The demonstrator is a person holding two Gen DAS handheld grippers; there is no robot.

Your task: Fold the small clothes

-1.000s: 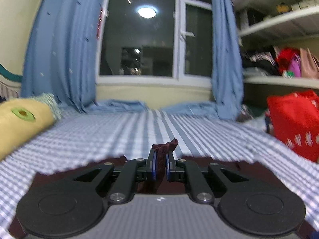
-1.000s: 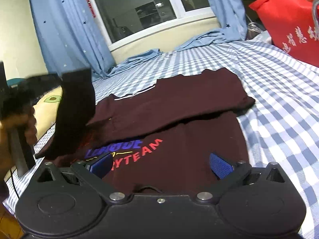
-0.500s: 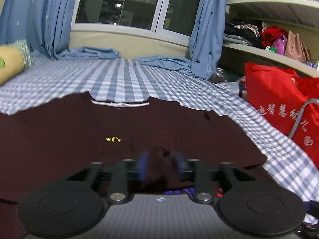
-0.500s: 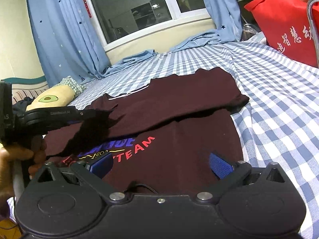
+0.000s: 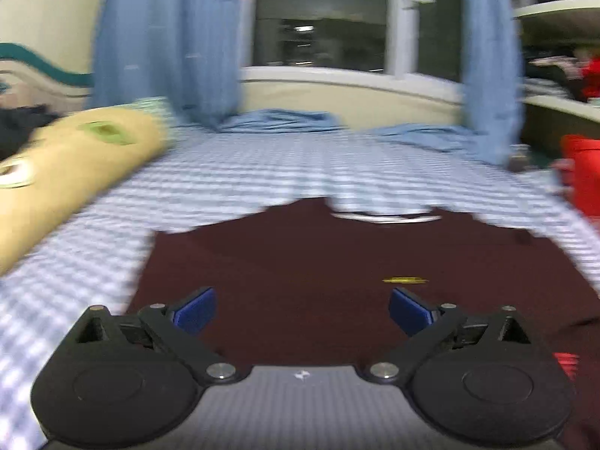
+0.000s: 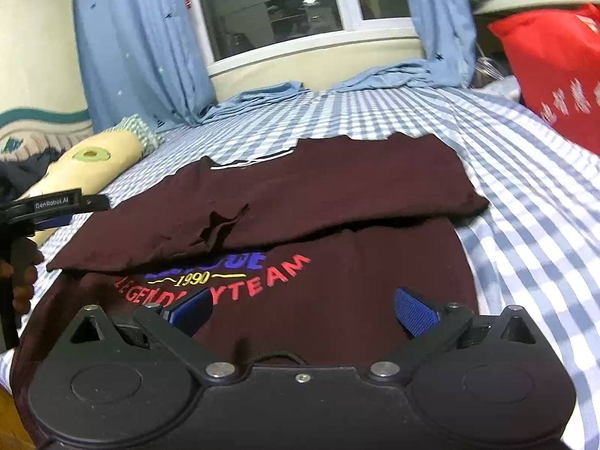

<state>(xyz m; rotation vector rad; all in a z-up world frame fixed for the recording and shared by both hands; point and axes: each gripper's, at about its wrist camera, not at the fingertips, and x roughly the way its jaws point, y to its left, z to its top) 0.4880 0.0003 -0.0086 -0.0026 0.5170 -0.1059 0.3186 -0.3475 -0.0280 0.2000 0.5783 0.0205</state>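
Note:
A dark maroon T-shirt [image 6: 337, 195] lies on the blue-and-white checked bed [image 6: 525, 172]; its upper part is folded down over the printed chest with red and blue lettering [image 6: 225, 277]. In the left wrist view the same shirt [image 5: 337, 262] fills the lower middle. My left gripper [image 5: 302, 311] hovers over it, jaws opening wide with nothing between the blue pads. From the right wrist view the left gripper [image 6: 56, 206] shows at the shirt's left edge, held by a hand [image 6: 18, 273]. My right gripper [image 6: 302, 315] stands open just above the shirt's lower part, empty.
A yellow avocado-print pillow [image 5: 67, 172] lies on the bed's left side. A red bag [image 6: 555, 75] stands at the right edge. Blue curtains [image 6: 142, 56] hang down onto the bed's far end under the window. Checked sheet lies bare beyond the shirt.
The left gripper, shut on a fold of maroon cloth a second ago, laid it down onto the shirt, let go, opened wide and drew away left. The right gripper stayed open, barely moving.

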